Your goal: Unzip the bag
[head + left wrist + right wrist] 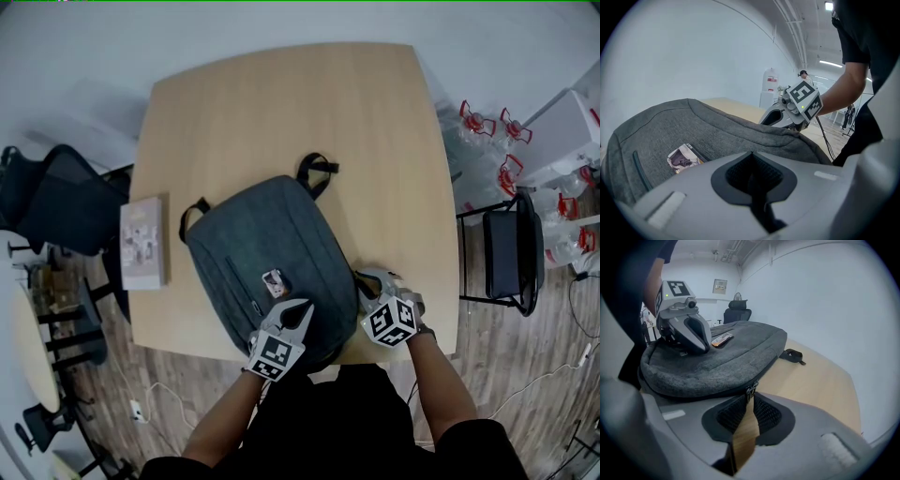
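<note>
The left gripper (751, 155) points forward and down with its jaws pressed together, and the bare left forearm (223, 414) reaches out from the body behind it. The right gripper (750, 397) sits near it, tilted down likewise, its jaws a narrow gap apart. The bare right forearm (441, 377) is stretched forward behind it.
</note>
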`<state>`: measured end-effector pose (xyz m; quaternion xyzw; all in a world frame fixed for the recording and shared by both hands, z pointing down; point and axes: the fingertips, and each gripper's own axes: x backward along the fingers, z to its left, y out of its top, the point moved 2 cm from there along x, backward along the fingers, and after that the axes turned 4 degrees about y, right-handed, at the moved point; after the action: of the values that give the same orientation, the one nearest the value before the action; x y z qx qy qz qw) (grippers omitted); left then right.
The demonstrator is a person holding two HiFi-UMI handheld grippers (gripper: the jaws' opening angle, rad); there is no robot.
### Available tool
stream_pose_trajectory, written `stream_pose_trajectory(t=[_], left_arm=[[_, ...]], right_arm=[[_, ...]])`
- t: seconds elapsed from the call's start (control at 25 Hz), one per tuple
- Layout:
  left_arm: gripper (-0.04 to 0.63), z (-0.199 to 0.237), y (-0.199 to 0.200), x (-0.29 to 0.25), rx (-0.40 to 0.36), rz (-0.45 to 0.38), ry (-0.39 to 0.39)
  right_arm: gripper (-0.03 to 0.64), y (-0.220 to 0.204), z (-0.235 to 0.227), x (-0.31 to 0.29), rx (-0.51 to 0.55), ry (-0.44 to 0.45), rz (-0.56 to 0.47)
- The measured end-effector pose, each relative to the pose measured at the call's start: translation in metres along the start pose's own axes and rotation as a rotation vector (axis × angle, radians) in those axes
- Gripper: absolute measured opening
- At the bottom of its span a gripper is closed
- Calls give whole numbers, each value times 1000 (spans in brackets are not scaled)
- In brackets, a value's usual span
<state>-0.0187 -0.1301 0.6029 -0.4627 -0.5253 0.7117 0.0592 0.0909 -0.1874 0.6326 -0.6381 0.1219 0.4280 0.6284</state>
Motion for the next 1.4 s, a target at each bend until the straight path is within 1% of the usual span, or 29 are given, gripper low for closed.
stream_pose_trajectory(t=[0.08,0.12,0.32,0.48,0.56,0.8,0.96,1.2,1.4], left_arm=[[18,0,0,0,1,-1,-2],[18,-1,0,0,0,-2,-2],[18,-1,-1,-1,-12,5,-3],[17,-2,0,-3,-59,42,15],[17,-2,-1,-4,-68,55,18],[18,-2,-5,-6,-68,91,1],[18,-2,-6,-10,-58,130,-16],[20,0,-6,-13,-39,144,-23],[20,4,-5,-15,-6,147,-11]], right_arm=[[25,0,1,-1,11,-23,-4],[20,0,1,0,9,-33,-9],[12,-1,1,7,-8,-33,-29],[11,-1,2,19,-17,-22,-35],[11,-1,2,22,-19,-16,-31],[11,-1,5,26,13,-8,-22],[11,-3,8,29,28,7,-5],[11,-7,18,35,74,80,27],[11,-11,31,42,103,112,39]])
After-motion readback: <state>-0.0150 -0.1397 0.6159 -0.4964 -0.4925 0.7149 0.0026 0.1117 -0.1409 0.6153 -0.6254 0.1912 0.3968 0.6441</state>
